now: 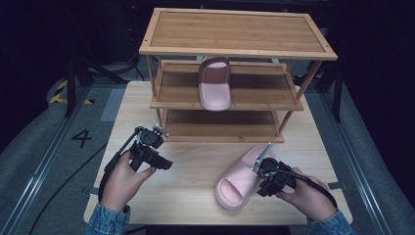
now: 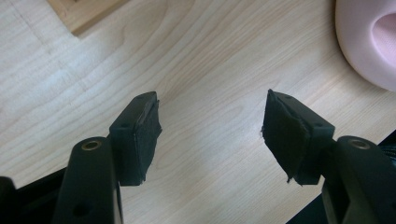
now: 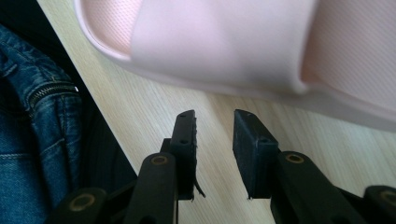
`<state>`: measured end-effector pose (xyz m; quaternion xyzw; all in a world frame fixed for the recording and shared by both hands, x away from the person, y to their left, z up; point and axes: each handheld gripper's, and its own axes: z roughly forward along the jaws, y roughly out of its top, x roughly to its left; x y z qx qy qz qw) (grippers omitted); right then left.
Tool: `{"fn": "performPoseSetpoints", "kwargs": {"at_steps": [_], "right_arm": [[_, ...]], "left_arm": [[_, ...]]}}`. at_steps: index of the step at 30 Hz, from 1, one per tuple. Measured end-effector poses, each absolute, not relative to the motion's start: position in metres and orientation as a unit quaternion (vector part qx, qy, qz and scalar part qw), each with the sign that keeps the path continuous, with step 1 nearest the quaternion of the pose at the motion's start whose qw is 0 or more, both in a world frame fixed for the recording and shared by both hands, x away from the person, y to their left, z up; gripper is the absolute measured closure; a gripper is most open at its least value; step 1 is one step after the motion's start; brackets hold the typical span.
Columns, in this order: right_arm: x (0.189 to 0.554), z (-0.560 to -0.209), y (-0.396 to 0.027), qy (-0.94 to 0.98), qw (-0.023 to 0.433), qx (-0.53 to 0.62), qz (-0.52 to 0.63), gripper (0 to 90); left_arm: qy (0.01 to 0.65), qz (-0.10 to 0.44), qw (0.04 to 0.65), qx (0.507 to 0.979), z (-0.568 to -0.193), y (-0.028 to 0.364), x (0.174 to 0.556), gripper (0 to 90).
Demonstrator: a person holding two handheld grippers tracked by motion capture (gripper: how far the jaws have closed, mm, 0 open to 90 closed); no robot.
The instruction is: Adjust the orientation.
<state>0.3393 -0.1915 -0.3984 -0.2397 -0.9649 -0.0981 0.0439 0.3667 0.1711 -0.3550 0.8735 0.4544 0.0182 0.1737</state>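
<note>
One pink slipper (image 1: 240,180) lies on the wooden table (image 1: 195,196), toe toward the front edge. Its mate (image 1: 214,84) rests on the middle shelf of the wooden shoe rack (image 1: 235,49). My right gripper (image 1: 262,186) sits at the right side of the table slipper. In the right gripper view its jaws (image 3: 215,121) stand a narrow gap apart, just short of the slipper's sole edge (image 3: 210,42), with nothing between them. My left gripper (image 1: 165,163) hovers low over bare table at the left, open and empty (image 2: 212,135). The slipper's toe (image 2: 369,42) shows at the upper right of the left gripper view.
The rack stands at the back of the table, and a corner of its base (image 2: 81,14) lies near my left gripper. A denim sleeve (image 3: 32,140) hangs by the table's front edge. Dark floor and rails surround the table.
</note>
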Motion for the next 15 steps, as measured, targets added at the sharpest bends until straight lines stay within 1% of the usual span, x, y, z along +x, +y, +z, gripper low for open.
{"fn": "performPoseSetpoints", "kwargs": {"at_steps": [4, 8, 15], "right_arm": [[0.337, -0.404, -0.183, -0.967, 0.05, -0.23, -0.093, 72.8], [0.334, -0.41, -0.173, -0.97, 0.06, -0.217, -0.089, 75.9], [0.333, -0.415, -0.161, -0.974, 0.051, -0.203, -0.082, 83.1]], "left_arm": [[0.477, 0.025, 0.168, 0.862, -0.355, 0.186, 0.368, 36.1], [0.492, 0.03, 0.178, 0.851, -0.353, 0.202, 0.367, 36.0], [0.51, 0.032, 0.185, 0.84, -0.35, 0.218, 0.365, 35.6]]}}
